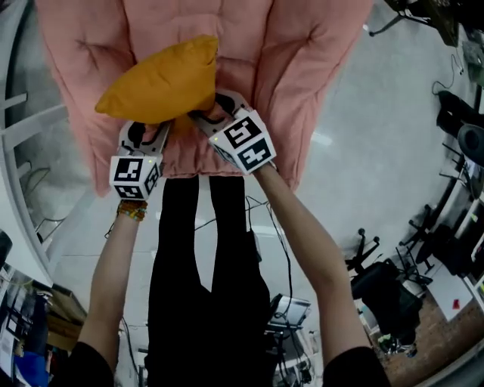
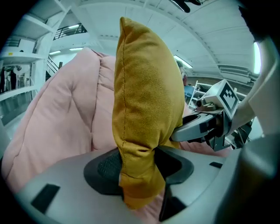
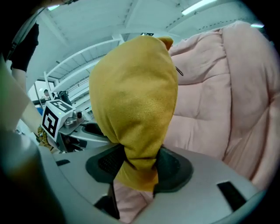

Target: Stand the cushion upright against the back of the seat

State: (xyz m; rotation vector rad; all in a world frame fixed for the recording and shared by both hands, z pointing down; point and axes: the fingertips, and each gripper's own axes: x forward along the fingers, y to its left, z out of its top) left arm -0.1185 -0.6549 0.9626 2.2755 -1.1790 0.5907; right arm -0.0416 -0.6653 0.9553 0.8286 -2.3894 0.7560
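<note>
Nearest, left gripper (image 2: pixel 139 168): jaws pinched on the cushion's lower edge, with fabric bunched between the pads.
Right gripper (image 3: pixel 136 164): likewise clamped on a gathered fold, just beside the left.
Cushion (image 1: pixel 162 79): mustard, held over the pink seat (image 1: pixel 302 68), apparently not yet leaning on its back.
Advice: hold both grips level, set the bottom edge down deep, then tip it onto the backrest.
Writing: none legible, only square patterns on each marker cube (image 1: pixel 246 142).

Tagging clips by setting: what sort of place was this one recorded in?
Probably a lab or open workspace, not a home. Office chairs stand at the right, cables trail over the pale floor, and strip lights run overhead. The pink seat sits in the open among them.
</note>
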